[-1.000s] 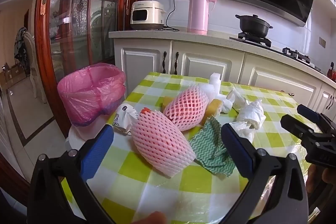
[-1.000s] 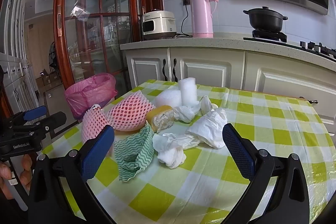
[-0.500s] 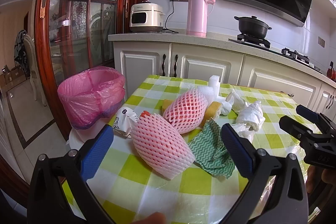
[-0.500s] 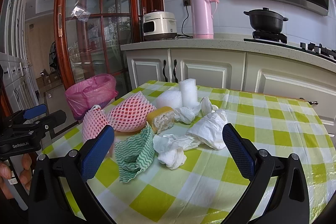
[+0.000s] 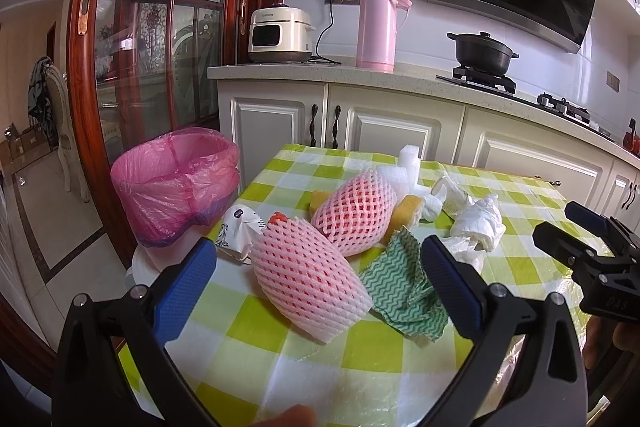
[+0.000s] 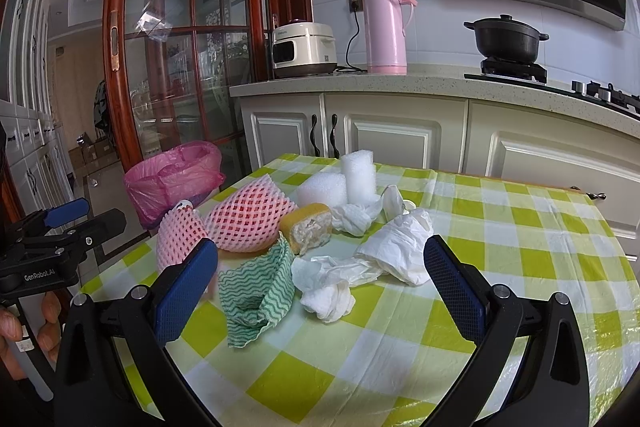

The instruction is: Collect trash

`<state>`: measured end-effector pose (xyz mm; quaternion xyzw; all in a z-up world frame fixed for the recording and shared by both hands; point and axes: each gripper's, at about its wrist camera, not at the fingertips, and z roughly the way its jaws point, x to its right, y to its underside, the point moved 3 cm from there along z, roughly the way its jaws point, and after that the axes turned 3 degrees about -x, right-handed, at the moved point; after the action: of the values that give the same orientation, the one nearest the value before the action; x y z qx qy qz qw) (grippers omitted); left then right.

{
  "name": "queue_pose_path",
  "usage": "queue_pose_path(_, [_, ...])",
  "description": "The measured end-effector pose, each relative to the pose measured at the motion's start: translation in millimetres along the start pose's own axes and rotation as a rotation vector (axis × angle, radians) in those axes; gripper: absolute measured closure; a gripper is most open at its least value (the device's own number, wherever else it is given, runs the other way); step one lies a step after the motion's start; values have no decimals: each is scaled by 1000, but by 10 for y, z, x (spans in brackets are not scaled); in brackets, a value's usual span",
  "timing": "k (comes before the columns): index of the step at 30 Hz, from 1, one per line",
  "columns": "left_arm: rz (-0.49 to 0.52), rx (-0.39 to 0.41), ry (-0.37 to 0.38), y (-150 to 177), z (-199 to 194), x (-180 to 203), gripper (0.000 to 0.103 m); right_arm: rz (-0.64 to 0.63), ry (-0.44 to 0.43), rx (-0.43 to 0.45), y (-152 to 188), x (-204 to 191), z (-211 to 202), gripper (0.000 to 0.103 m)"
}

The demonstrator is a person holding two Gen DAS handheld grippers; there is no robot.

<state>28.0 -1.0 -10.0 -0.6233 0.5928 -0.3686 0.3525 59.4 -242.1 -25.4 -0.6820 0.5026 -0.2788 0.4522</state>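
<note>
Trash lies on a green-checked table (image 5: 248, 343): two pink foam nets (image 5: 308, 271) (image 5: 354, 213), a green wavy cloth (image 5: 404, 283), yellow sponge pieces (image 6: 306, 227), white foam blocks (image 6: 358, 175), crumpled tissues (image 6: 328, 293) and a white plastic bag (image 6: 396, 247). A printed wrapper (image 5: 238, 233) lies by the left edge. A bin with a pink liner (image 5: 176, 181) stands left of the table. My left gripper (image 5: 320, 283) is open and empty, in front of the near net. My right gripper (image 6: 320, 285) is open and empty, in front of the tissues.
White cabinets (image 5: 384, 131) run behind the table, with a rice cooker (image 5: 280, 33), a pink thermos (image 5: 376, 21) and a black pot (image 5: 482, 53) on the counter. A wood-framed glass door (image 5: 160, 27) stands at the left behind the bin.
Both grippers stay open and nearly still. The left wrist view has shifted slightly, with the trash sitting a little lower in the frame.
</note>
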Motion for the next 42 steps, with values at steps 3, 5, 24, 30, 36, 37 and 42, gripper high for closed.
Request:
queue_pose_path(3, [-2,2,1,-9,-13,-12,4,0,1,1,3,-2,-1,7])
queue_pose_path(5, [-2,3,-1,-11,-15,-14,4,0,1,0,-2,0,-1,7])
queue_pose_path(24, [-8,6,-3,-21,-27,-27,4,0,1,1,1,-1,-4,7])
queue_pose_path(30, [-8,6,-2,-21,-27,-26,4,0,1,2,-4,1,-7,7])
queue_pose_path(36, [-8,6,-2,-15,-24,-25,4,0,0,2,-4,1,-9,7])
queue_pose_path(37, [-7,6,-3,-16,-23,-24,4,0,0,2,-1,-1,-9,7])
queue_pose_path(42, [-7,6,-2,-21,-27,-24,4,0,1,2,-1,1,-10,7])
